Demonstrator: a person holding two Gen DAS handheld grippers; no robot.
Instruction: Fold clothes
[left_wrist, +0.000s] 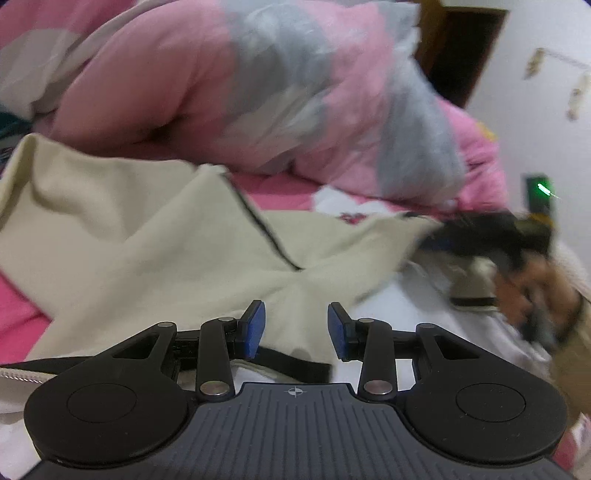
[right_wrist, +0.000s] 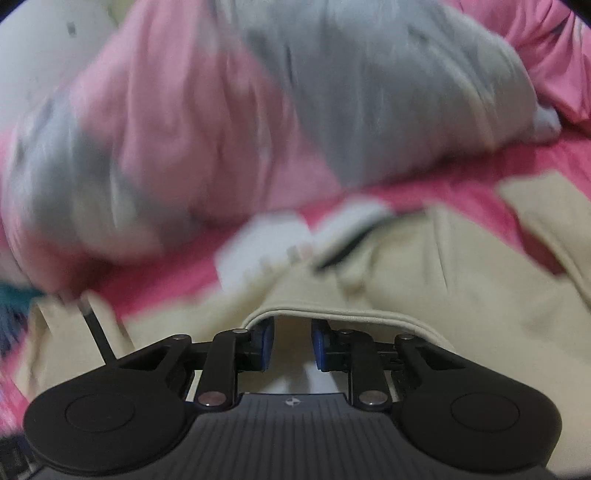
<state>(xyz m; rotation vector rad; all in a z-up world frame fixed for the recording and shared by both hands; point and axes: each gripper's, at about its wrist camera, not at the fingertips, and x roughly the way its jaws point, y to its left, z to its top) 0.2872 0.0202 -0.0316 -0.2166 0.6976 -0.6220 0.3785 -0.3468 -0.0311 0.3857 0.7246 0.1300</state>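
Garment: the cream garment (left_wrist: 147, 236) lay crumpled on the pink bedsheet (left_wrist: 18, 317), running from 9 o'clock across to 3 o'clock, with the pink-and-grey quilt (left_wrist: 221, 92) bunched at 12 o'clock.
Feel: likely light, soft and limp; it would sag and crease, not slip.
Left gripper (left_wrist: 295, 328): jaws stood apart over the cloth, pinching nothing.
Right gripper (right_wrist: 292, 341): jaws parted, a cream hem draped over the tips; grip unclear.
Hold: best taken at hems or black-trimmed (left_wrist: 258, 225) corners.
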